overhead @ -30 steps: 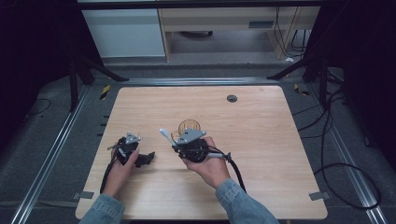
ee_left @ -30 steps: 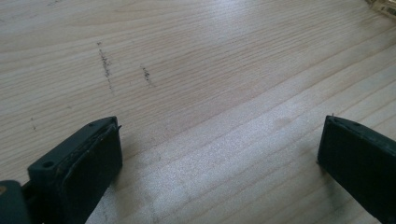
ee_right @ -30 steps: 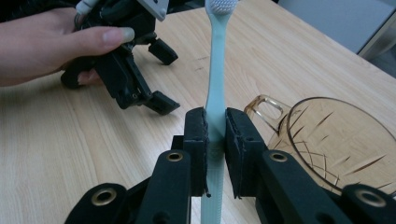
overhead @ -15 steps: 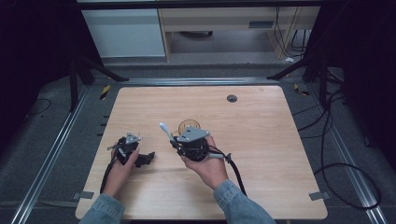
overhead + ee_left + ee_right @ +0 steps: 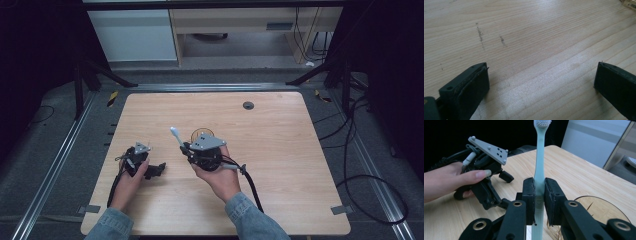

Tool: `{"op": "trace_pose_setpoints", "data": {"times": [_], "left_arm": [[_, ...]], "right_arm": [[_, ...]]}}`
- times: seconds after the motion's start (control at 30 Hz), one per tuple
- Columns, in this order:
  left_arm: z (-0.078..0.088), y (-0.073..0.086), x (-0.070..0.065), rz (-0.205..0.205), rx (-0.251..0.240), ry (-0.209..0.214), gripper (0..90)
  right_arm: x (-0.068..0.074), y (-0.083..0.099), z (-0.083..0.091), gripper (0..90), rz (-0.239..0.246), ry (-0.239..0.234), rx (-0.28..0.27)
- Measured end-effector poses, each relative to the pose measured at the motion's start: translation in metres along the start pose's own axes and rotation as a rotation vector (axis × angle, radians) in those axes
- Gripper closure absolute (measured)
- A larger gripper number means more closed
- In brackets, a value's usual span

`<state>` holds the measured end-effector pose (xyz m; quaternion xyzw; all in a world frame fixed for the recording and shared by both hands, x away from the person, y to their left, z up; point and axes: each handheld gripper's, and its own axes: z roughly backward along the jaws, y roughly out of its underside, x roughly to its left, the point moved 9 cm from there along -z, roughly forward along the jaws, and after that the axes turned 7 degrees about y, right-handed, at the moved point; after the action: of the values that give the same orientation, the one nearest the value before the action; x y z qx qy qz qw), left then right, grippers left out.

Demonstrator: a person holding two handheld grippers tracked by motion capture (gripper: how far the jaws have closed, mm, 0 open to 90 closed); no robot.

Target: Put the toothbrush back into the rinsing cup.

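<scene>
- Right tongs clench a pale green toothbrush, bristles up, just beside the amber glass cup.
- Left tongs, well apart from the cup, gape released over bare tabletop.

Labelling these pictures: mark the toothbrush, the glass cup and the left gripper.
toothbrush (image 5: 539, 157), right gripper view, on the handle's neck.
glass cup (image 5: 609, 203), right gripper view, on its rim.
left gripper (image 5: 541, 82), left gripper view, midway between its open jaws.

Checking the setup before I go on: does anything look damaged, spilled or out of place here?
Nothing is spilled or broken. The table bears a few dark scuff marks; the toothbrush stands upright in the right gripper.
</scene>
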<state>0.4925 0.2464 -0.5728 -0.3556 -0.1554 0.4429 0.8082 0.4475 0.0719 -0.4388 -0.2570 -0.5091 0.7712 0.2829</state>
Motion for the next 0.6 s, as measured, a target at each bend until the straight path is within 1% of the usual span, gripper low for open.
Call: {"op": "trace_pose_setpoints", "data": {"times": [0.2,0.37,0.5,0.53,0.6], "left_arm": [[0.000,0.000,0.000,-0.001,0.003,0.000,0.0],[0.000,0.000,0.000,-0.002,0.004,0.001,0.0],[0.000,0.000,0.000,0.000,0.000,0.000,0.0],[0.000,0.000,0.000,0.001,0.000,0.000,0.0],[0.000,0.000,0.000,0.001,0.000,0.000,0.0]], "right_arm": [[-0.001,0.001,0.000,79.2,-0.014,0.003,-0.012],[0.002,0.002,-0.001,79.2,-0.021,-0.003,-0.025],[0.003,-0.002,-0.001,79.2,-0.022,-0.002,-0.046],[0.004,-0.006,-0.002,79.2,-0.030,0.000,-0.061],[0.004,-0.009,-0.002,79.2,-0.030,0.006,-0.070]]}}
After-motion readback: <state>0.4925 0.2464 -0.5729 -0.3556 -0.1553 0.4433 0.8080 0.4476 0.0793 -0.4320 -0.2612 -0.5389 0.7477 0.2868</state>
